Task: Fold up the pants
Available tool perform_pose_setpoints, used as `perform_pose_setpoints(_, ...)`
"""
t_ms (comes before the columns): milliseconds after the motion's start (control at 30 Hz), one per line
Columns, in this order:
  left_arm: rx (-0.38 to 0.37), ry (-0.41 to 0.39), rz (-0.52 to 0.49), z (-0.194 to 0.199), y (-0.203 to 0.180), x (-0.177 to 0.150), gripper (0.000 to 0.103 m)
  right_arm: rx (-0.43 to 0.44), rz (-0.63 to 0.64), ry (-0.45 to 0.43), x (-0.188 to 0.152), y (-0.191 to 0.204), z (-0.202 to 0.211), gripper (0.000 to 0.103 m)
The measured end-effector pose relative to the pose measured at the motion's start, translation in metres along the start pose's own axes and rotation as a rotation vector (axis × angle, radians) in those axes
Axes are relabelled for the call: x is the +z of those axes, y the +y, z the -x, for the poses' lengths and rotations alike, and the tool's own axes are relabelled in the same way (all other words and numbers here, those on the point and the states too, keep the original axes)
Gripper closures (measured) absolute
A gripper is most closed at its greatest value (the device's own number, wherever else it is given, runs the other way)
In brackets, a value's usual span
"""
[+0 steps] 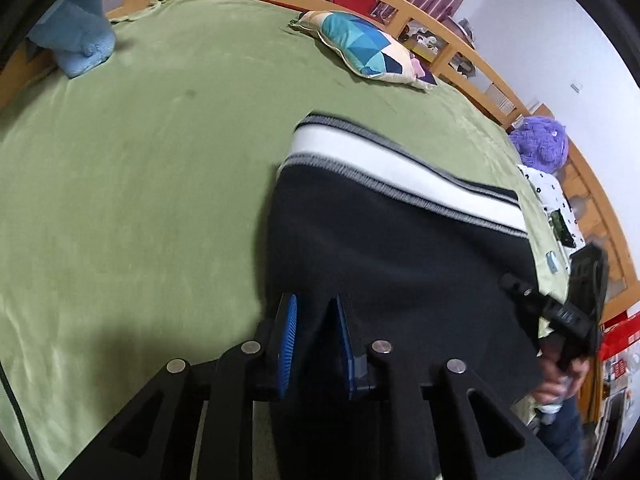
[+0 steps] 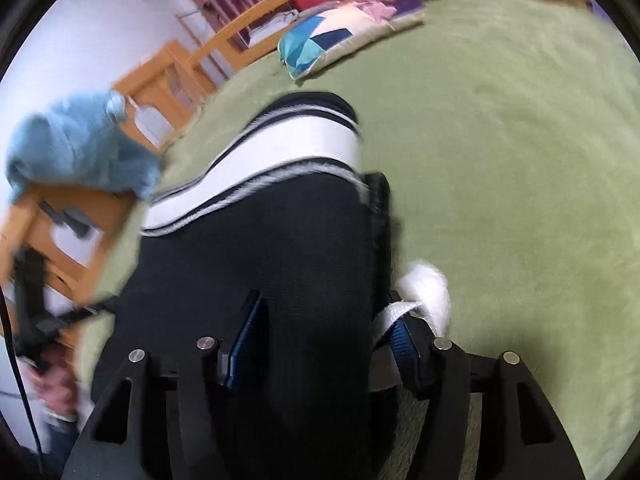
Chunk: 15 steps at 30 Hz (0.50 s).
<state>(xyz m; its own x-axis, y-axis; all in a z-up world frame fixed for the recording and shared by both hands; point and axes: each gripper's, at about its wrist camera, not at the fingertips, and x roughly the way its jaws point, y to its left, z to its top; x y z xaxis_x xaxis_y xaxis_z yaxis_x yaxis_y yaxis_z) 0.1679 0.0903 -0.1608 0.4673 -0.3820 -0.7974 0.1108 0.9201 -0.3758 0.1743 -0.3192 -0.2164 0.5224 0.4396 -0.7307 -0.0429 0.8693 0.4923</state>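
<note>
Black pants (image 1: 380, 248) with a white waistband (image 1: 400, 172) edged in grey and dark stripes lie on the green blanket. My left gripper (image 1: 316, 304) hangs over the pants' near left edge. Its blue pads stand apart, with dark cloth showing in the gap and not pinched. In the right wrist view the pants (image 2: 260, 248) run away from my right gripper (image 2: 324, 304). Its jaws stand wide over the cloth without pressing it. A white drawstring (image 2: 428, 284) drapes over the right pad. A hand holds the right gripper (image 1: 560, 312) at the pants' right side.
A green blanket (image 1: 140, 180) covers the bed inside a wooden rail (image 1: 460, 44). A patterned pillow (image 1: 368, 48) lies at the far side. A blue plush (image 1: 80, 40) sits at the far left, and a purple plush (image 1: 540, 144) and a dotted white cloth (image 1: 552, 196) at the right.
</note>
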Motion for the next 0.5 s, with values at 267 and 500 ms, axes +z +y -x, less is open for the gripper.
perform_pose_setpoints(267, -0.008, -0.057, -0.096, 0.037, -0.029, -0.031, 0.054, -0.057, 0.164, -0.155, -0.032, 0.074, 0.089, 0.055)
perform_pose_setpoints(500, 0.128, -0.062, -0.161, 0.034, -0.047, -0.089, 0.046, -0.114, 0.357, -0.027, -0.105, 0.102, 0.028, 0.062)
